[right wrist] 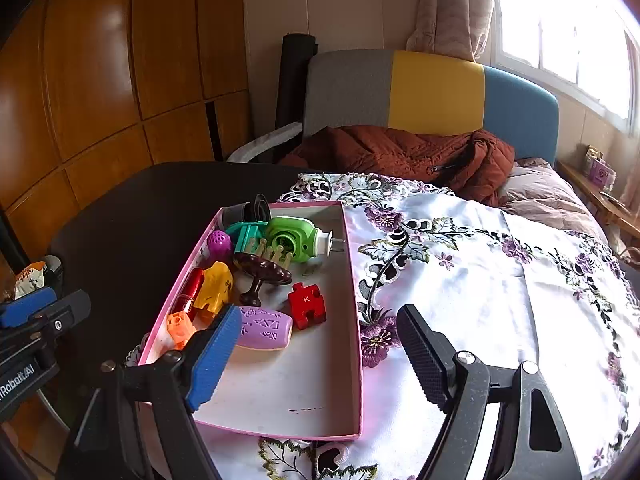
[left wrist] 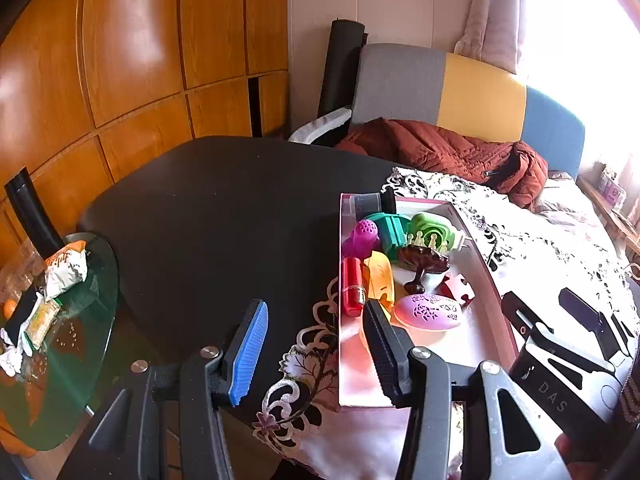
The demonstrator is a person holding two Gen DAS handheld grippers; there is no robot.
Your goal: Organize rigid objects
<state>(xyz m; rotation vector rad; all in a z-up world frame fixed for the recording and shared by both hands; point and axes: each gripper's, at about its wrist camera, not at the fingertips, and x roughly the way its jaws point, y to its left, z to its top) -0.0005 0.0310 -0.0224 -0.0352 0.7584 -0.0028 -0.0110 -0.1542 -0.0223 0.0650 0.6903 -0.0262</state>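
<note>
Where it lies in the pink tray (right wrist: pixel 352 320), the red puzzle piece (right wrist: pixel 307 305) reads "K".

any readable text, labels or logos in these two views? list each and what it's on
"K" in white, on the red puzzle piece in the pink tray.
"DAS" on the body of the right gripper, in the left wrist view.
"iRobot AI", start cut off by the frame edge, on the body of the left gripper, in the right wrist view.
Print on the snack packets on the glass table: too blurred to read.
</note>
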